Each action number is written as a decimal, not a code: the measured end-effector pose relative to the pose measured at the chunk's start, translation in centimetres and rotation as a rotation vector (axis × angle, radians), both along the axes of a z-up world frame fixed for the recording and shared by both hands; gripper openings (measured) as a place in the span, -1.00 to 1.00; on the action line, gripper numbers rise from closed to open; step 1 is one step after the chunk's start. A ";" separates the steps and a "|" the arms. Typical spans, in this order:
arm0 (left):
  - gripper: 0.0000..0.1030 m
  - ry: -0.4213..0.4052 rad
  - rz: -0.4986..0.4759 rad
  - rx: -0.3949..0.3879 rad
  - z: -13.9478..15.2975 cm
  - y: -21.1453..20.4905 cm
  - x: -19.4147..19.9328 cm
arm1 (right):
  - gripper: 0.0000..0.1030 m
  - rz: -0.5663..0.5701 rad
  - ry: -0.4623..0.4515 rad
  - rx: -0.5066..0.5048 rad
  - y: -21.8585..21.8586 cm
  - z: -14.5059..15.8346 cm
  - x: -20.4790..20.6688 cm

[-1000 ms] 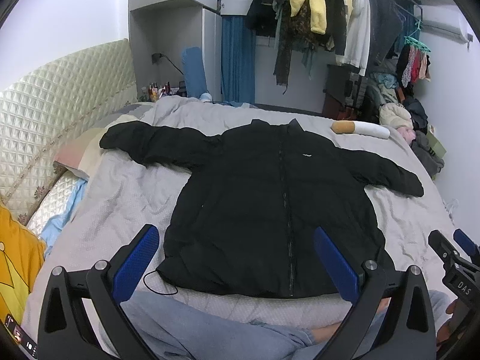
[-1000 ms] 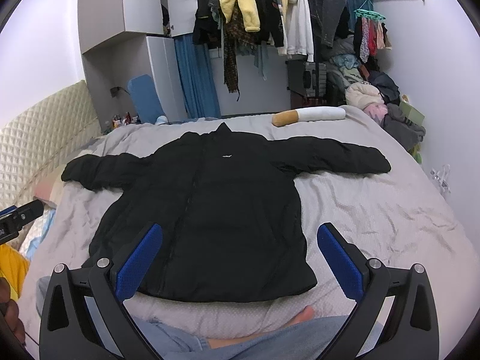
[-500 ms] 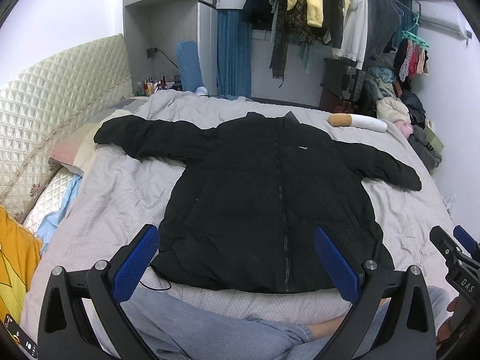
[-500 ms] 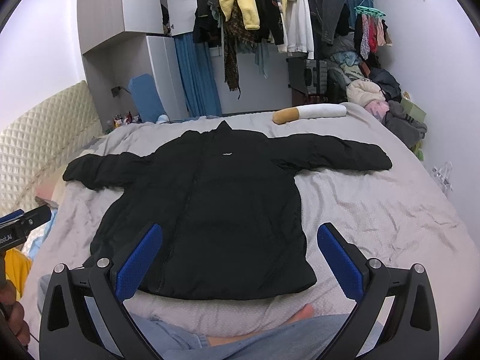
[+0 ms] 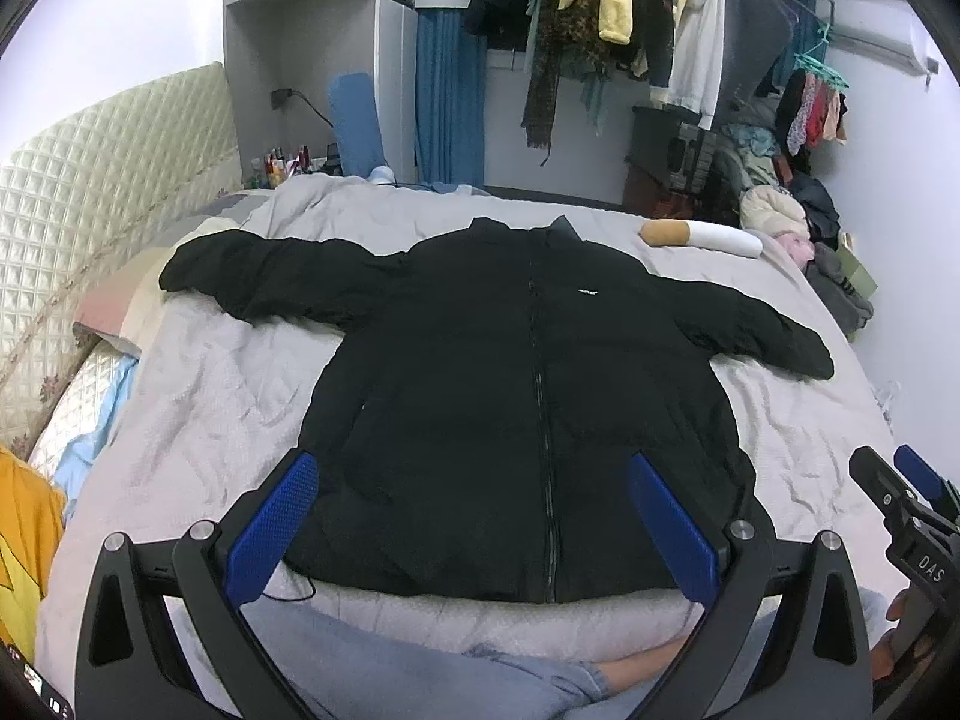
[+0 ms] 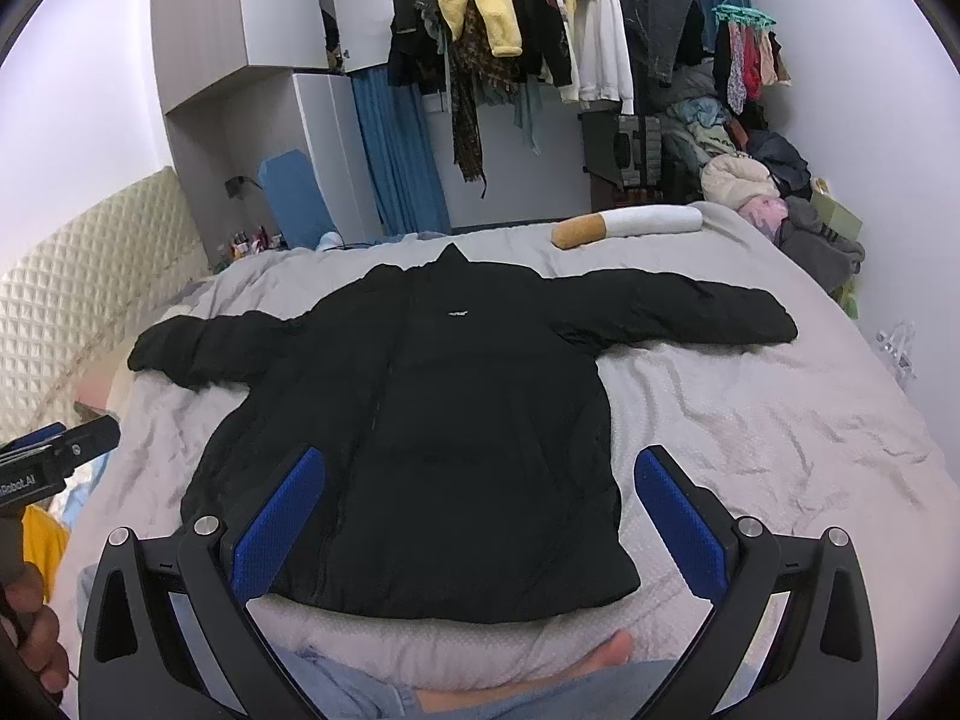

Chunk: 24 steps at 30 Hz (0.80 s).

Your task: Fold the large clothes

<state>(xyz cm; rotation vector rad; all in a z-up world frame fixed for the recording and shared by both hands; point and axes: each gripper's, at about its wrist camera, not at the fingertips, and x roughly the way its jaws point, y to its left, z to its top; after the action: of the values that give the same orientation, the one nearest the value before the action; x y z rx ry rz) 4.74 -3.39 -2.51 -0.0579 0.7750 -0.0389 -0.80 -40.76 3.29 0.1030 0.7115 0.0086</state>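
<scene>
Both jaws stand spread and hold nothing: your left gripper (image 5: 474,516) and right gripper (image 6: 480,510) hover above the bed's (image 6: 780,450) near edge. You have the black jacket (image 5: 516,396) lying flat mid-bed, front up, sleeves out toward the side edges. It looks puffy, soft and probably slippery, so pinch deep at each cuff (image 6: 774,324) or the hem corners.
</scene>
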 end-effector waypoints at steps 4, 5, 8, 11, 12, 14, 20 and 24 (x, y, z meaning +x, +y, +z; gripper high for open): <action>1.00 0.013 0.012 -0.004 -0.5 0.2 1.2 | 1.00 -0.013 0.012 0.012 -0.6 -0.5 1.0; 1.00 0.018 0.016 -0.002 -0.6 0.3 1.4 | 1.00 -0.016 0.015 0.012 -0.7 -0.6 1.1; 1.00 0.029 0.019 0.005 -1.1 0.4 2.3 | 1.00 -0.017 0.036 0.011 -0.9 -0.9 1.8; 1.00 0.027 0.033 0.013 -1.3 0.8 3.4 | 1.00 -0.007 0.044 0.018 -0.9 -1.1 2.3; 1.00 0.029 0.032 0.009 -1.3 0.9 3.8 | 1.00 -0.006 0.037 0.016 -0.9 -1.1 2.4; 1.00 0.026 0.032 -0.021 -1.4 1.2 5.0 | 1.00 -0.018 0.014 0.018 -1.6 -1.0 3.2; 1.00 -0.041 0.015 -0.041 -2.3 1.1 8.4 | 1.00 -0.128 -0.064 0.035 -6.9 -0.8 7.7; 1.00 -0.098 0.011 -0.040 -2.5 1.6 11.4 | 1.00 -0.186 -0.116 -0.001 -10.4 -1.1 11.0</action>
<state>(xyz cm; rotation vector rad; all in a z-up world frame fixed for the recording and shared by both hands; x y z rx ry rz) 16.14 -1.75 -4.99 -0.0977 0.6760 -0.0467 10.25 -51.11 2.23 0.1657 0.5838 -0.1624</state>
